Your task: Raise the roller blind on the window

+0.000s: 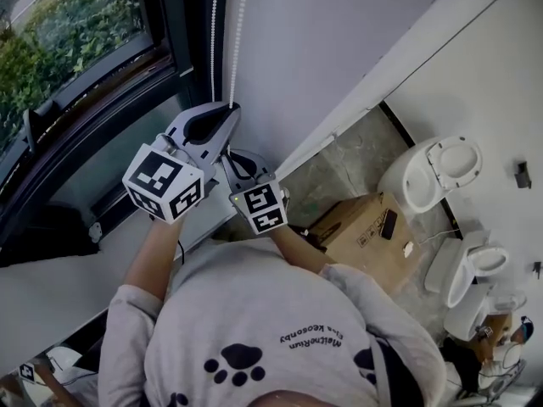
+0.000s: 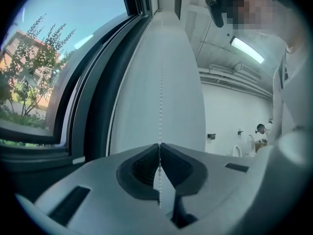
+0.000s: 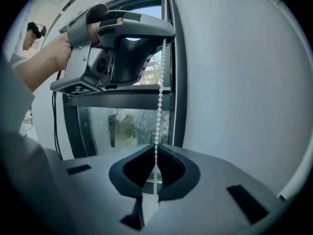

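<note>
The window (image 1: 76,83) fills the upper left of the head view. The glass that shows there, and in both gripper views, lies bare, with shrubs and sky behind it. No blind fabric appears in any view, so how high the roller blind stands cannot be told. I judge the raising to be under way and not finished, since both grippers are on its cord.

The left gripper (image 1: 227,107) sits at centre frame, the higher of the two. Its jaws are pressed together on the bead chain (image 1: 237,32), which runs from it to the top edge as two pale strands. The right gripper (image 3: 156,148) is just below, its jaws likewise pinching the chain. From them the strand climbs to the left gripper's tip in the upper middle of the right gripper view. What is left, by my reading, is more hand-over-hand pulling until the blind is up.

The window frame is dark, flat-faced and matte, and the pane is smooth and reflective. The wall (image 1: 339,41) beside it is plain, even white. The gripper shells are smooth grey plastic, broad and rounded. Their dark ribbed pads taper to a point inside a teardrop hollow. The chain is a thin string of small round white beads, hanging straight between the two grips.
</note>
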Motion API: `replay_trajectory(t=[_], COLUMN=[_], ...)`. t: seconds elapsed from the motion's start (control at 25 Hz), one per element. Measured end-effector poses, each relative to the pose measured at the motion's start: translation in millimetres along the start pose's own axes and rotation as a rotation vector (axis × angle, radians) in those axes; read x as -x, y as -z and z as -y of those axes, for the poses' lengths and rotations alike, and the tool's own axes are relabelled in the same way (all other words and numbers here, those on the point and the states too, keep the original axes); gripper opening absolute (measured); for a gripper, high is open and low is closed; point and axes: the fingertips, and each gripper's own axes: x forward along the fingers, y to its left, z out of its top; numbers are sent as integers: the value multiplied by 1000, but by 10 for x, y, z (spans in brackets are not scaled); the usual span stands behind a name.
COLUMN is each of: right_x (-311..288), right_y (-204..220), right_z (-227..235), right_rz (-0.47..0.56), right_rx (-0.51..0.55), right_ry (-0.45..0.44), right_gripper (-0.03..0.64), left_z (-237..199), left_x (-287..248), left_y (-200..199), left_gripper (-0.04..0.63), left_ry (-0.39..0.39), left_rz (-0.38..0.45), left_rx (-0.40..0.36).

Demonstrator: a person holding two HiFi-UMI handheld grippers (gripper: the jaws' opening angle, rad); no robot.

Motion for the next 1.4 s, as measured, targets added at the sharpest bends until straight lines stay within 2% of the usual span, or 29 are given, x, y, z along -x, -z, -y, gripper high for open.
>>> replay_trajectory(t=[0.32, 0.56, 0.6, 0.68, 0.72, 0.84, 1.0, 1.08, 1.24, 1.32, 1.4], right_x=[-103, -91, -82, -47, -18, 106, 299, 373, 452, 490, 541], right_y=[721, 945, 919, 799, 710, 394, -52, -220, -473, -563, -661], right_z=[-36, -72, -86, -97, -87, -11, 96, 139, 182, 197, 207], right_rz=[-170, -226, -216, -174, -146, -50, 77, 121, 177, 197, 223], right_rx=[-29, -20, -19, -27, -30, -26, -31, -26, -13, -11, -12], right_ry=[-15, -30, -38, -45, -39, 7, 71, 96, 117, 126, 136], right_gripper=[18, 20, 23, 113, 123, 123, 120, 118, 116, 115, 115], left_z=[-70, -74, -82, -105, -119, -166, -204, -217, -252, -259, -256], left_x=[53, 55, 56, 58, 63, 90, 124, 133, 141, 158, 197], left_y=[734, 972, 973, 966, 962, 932, 877, 887, 927, 900, 841], left_gripper=[17, 15, 15, 15, 15, 15, 17, 17, 20, 123, 137], left_ry=[-34, -48, -50, -56, -61, -87, -135, -160, -197, -208, -213], left_rz=[-93, -119, -119, -118, -113, -81, -40, -44, -67, -63, -47], left_rx=[94, 113, 112, 109, 107, 83, -17, -51, -73, -72, -57])
